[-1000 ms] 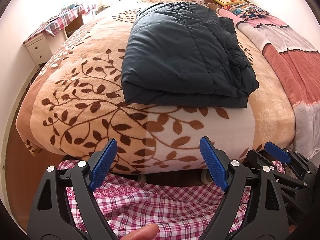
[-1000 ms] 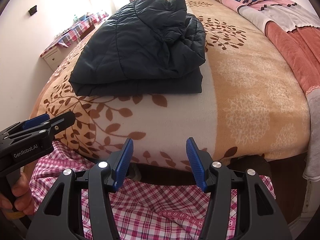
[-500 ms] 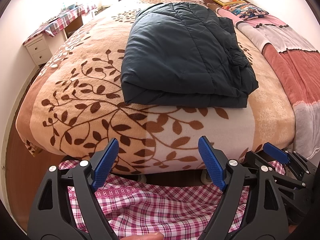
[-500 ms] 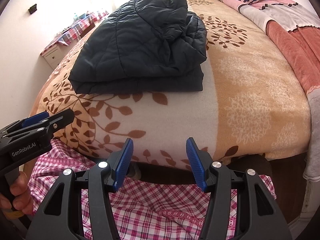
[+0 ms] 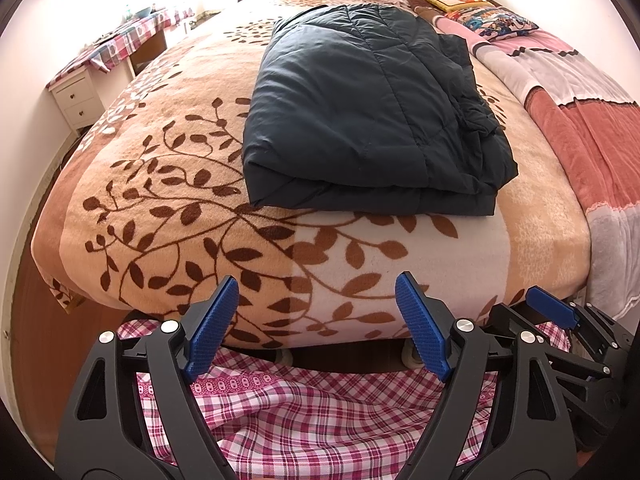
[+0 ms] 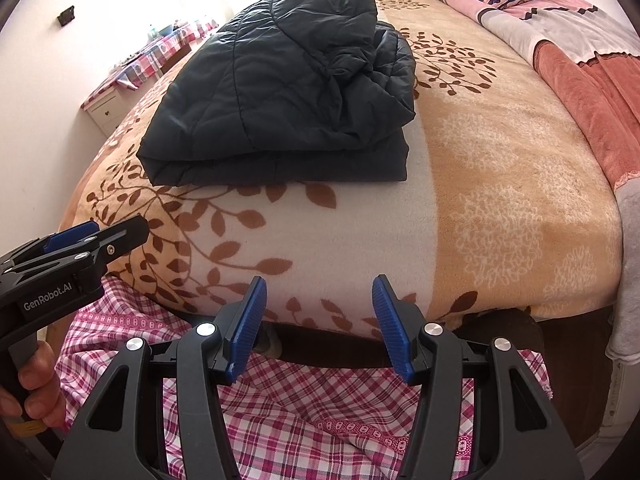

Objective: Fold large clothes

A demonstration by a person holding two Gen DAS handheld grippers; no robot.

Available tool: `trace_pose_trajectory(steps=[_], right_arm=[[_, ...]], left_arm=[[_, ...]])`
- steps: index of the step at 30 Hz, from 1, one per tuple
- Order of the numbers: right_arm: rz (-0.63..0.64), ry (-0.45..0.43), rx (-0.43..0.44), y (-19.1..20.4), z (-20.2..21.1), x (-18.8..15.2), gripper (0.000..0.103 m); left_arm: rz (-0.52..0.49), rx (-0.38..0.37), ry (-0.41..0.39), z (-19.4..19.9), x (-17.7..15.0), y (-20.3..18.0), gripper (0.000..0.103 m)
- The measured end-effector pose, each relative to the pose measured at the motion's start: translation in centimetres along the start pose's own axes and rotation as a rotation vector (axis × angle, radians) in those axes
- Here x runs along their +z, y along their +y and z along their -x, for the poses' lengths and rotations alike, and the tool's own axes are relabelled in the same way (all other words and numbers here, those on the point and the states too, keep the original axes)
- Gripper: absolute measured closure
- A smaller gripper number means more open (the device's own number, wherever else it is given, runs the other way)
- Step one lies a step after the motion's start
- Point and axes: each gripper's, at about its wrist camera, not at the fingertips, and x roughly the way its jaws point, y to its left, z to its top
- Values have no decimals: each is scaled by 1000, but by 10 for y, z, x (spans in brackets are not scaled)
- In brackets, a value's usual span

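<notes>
A dark navy quilted jacket (image 5: 368, 120) lies folded into a thick rectangle on the bed's leaf-patterned blanket (image 5: 168, 200); it also shows in the right wrist view (image 6: 280, 92). My left gripper (image 5: 316, 328) is open and empty, held off the foot of the bed, well short of the jacket. My right gripper (image 6: 318, 324) is open and empty, also off the bed's foot edge. Each gripper shows at the side of the other's view: the right one (image 5: 560, 316), the left one (image 6: 80, 240).
A pink checked cloth (image 5: 320, 412) lies below both grippers. A pink and grey striped quilt (image 5: 580, 100) covers the bed's right side, with pillows (image 5: 488, 20) at the head. A white nightstand (image 5: 78, 96) and a cloth-covered desk (image 5: 132, 36) stand left of the bed.
Both grippers have drifted only slightly; the jacket has not moved. The thumb seen at the bottom of the left view has dropped out of sight.
</notes>
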Motion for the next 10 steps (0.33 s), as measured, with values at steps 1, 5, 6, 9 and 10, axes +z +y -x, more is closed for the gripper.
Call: trace_pose_trajectory(steps=[1,5,6,9,10], right_arm=[[0,0,0,0,0,-1,48],[2,1,1,0,0,-1,48],[2,1,1,0,0,-1,48],[2,1,0,0,0,-1,48],[1,1,1,0,0,0,48]], left_arm=[[-2,1,2,0,0,0,23],[-2,1,10,-1,0,0,23],[-1,1,11,-2,-1,1,23],[-2,1,10,-2,-1,0,23],[-2,0,11,-2,-1,0,23]])
